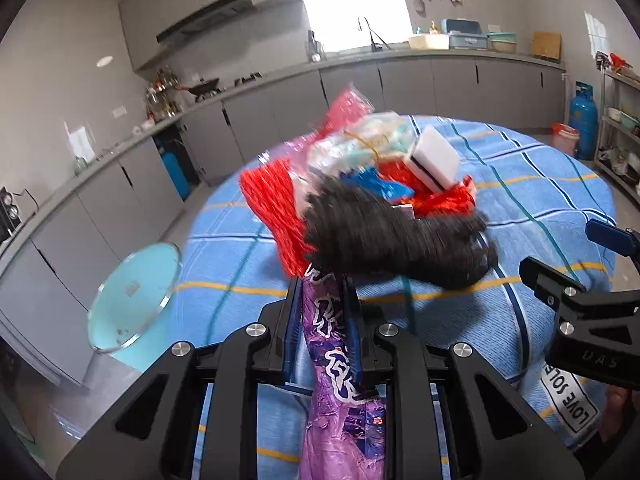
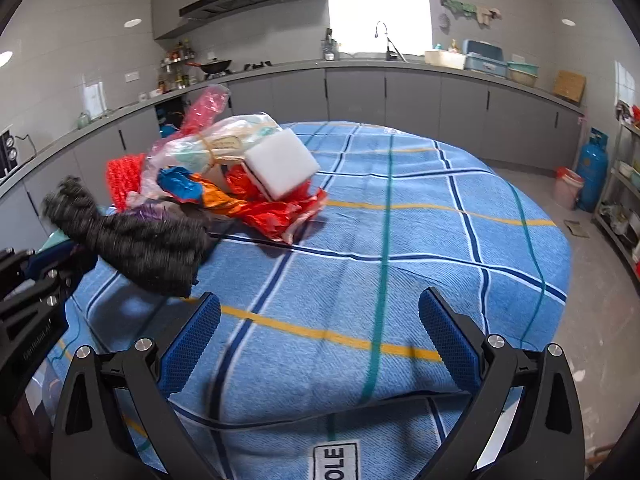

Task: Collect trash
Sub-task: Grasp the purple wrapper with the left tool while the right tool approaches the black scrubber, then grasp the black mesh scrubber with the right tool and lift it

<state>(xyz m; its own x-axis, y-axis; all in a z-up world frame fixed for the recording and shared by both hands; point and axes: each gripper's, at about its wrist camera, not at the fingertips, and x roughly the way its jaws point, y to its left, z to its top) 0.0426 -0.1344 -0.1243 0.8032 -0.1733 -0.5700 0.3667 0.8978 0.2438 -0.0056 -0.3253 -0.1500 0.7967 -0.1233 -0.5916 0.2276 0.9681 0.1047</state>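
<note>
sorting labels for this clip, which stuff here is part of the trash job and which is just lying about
Part of the job:
purple wrapper
black fuzzy piece
trash pile
left hand-held gripper

Just lying about:
glass lid
blue gas cylinder
wok

Grey cabinets (image 2: 412, 100) line the curved counter across the frame's middle, a bright window (image 2: 376, 4) glows top centre, and a blue gas cylinder (image 2: 592, 170) stands at right.
</note>
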